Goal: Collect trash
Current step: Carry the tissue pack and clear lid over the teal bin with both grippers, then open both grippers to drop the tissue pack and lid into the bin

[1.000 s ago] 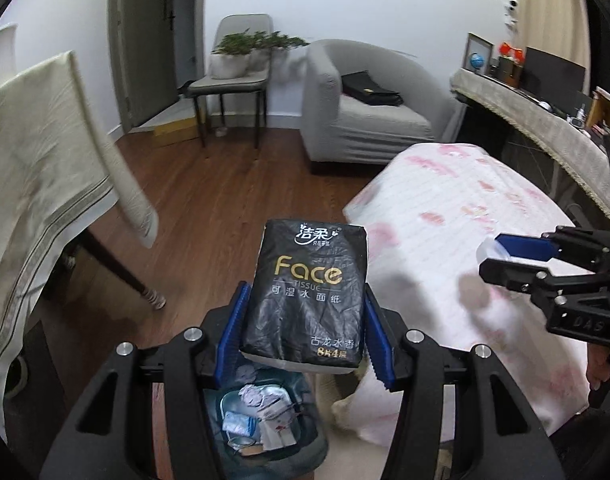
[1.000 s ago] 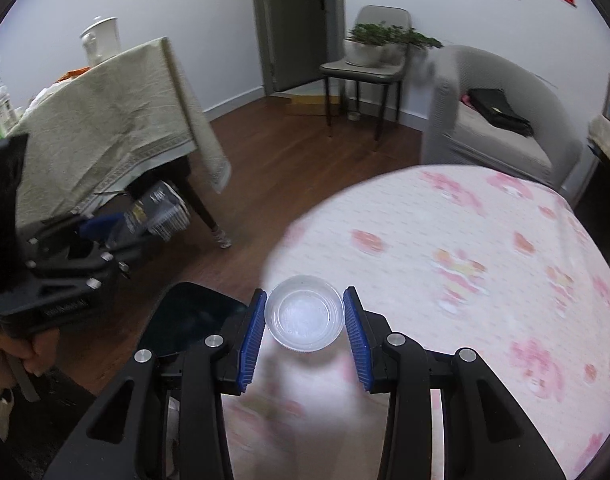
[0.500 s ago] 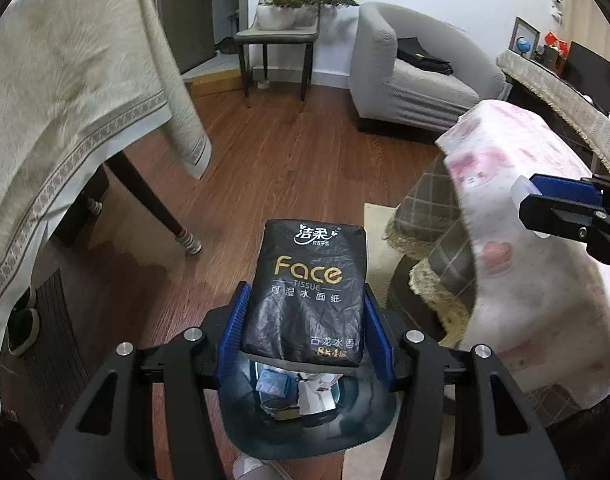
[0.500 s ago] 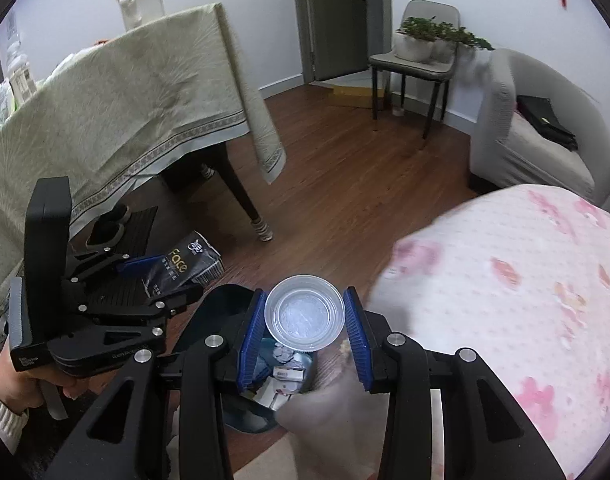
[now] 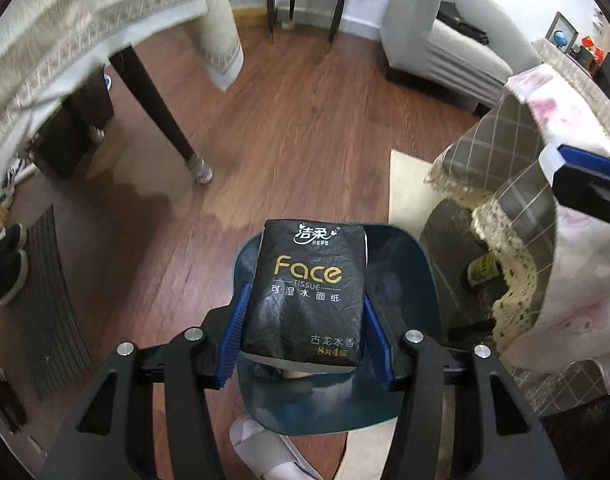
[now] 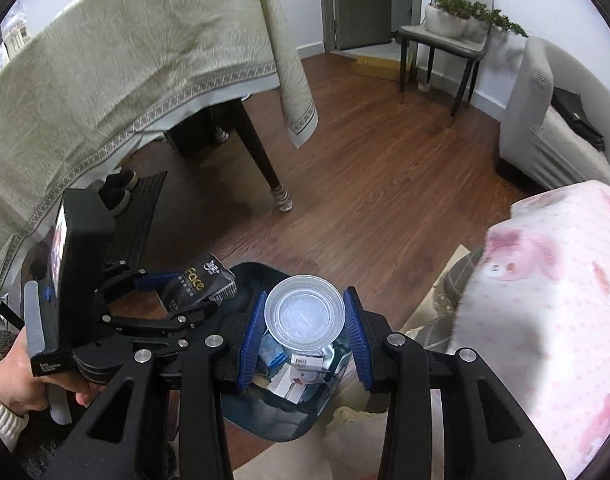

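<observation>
Both angled steeply downward, the left gripper [image 5: 303, 332] and right gripper [image 6: 304, 336] are clamped on loads.

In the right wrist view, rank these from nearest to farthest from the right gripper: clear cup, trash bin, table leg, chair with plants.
1. clear cup, clamped in the right gripper.
2. trash bin, directly beneath.
3. table leg, mid-floor, left.
4. chair with plants, far wall, upper right.

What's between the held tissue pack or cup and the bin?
Nothing visible. The tissue pack in the left gripper and the cup in the right gripper hang over the open bin, which already holds trash.
</observation>
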A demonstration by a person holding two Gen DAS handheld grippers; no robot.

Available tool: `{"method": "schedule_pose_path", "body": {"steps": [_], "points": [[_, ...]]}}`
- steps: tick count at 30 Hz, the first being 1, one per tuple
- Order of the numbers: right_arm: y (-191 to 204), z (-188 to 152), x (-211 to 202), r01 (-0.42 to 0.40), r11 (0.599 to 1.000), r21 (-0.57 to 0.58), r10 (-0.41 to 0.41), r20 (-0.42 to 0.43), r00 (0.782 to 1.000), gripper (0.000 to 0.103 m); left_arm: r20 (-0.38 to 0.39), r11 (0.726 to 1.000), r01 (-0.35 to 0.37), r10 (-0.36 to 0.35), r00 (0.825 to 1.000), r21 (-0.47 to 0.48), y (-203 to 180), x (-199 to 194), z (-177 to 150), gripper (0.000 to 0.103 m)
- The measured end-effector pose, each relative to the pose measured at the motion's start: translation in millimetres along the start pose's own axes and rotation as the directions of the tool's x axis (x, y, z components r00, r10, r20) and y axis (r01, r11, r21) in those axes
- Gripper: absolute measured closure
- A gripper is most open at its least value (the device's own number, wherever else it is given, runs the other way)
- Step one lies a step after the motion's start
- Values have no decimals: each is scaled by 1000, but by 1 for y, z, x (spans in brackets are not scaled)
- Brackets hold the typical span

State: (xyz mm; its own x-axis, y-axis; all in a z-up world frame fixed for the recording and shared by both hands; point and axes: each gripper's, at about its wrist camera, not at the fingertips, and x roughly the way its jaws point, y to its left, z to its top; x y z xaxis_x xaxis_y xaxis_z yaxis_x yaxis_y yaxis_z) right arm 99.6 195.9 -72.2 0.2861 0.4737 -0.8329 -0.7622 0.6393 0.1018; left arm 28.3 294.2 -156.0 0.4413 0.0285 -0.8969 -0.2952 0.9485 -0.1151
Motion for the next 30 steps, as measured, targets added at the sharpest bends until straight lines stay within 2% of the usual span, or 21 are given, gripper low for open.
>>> {"method": "schedule_pose_path", "body": {"steps": [1, 6, 11, 19, 24, 30], "points": [[1, 0, 4, -1, 1000, -1, 1, -10, 1000, 63, -15, 1000, 3, -3, 1000, 1, 1, 5, -2, 46], [6, -2, 24, -2, 1000, -10, 1, -61, 998, 63, -58, 1000, 9, -7, 998, 24, 4, 15, -9, 31], [10, -6, 44, -5, 1000, -11, 4, -100, 995, 63, -41, 1000, 5, -4, 999, 23, 11, 7, -11, 31], [18, -20, 84, -4, 1000, -17, 0, -203, 979, 63, 36, 1000, 4, -3, 999, -19, 28, -24, -8, 39], [24, -33, 104, -7, 1000, -24, 0, -257, 966, 63, 95, 999, 24, -21, 995, -38, 34, -49, -3, 52], [30, -51, 130, -6, 999, -43, -8, -324, 946, 63, 165, 997, 55, -45, 985, -60, 37, -80, 4, 53]]}}
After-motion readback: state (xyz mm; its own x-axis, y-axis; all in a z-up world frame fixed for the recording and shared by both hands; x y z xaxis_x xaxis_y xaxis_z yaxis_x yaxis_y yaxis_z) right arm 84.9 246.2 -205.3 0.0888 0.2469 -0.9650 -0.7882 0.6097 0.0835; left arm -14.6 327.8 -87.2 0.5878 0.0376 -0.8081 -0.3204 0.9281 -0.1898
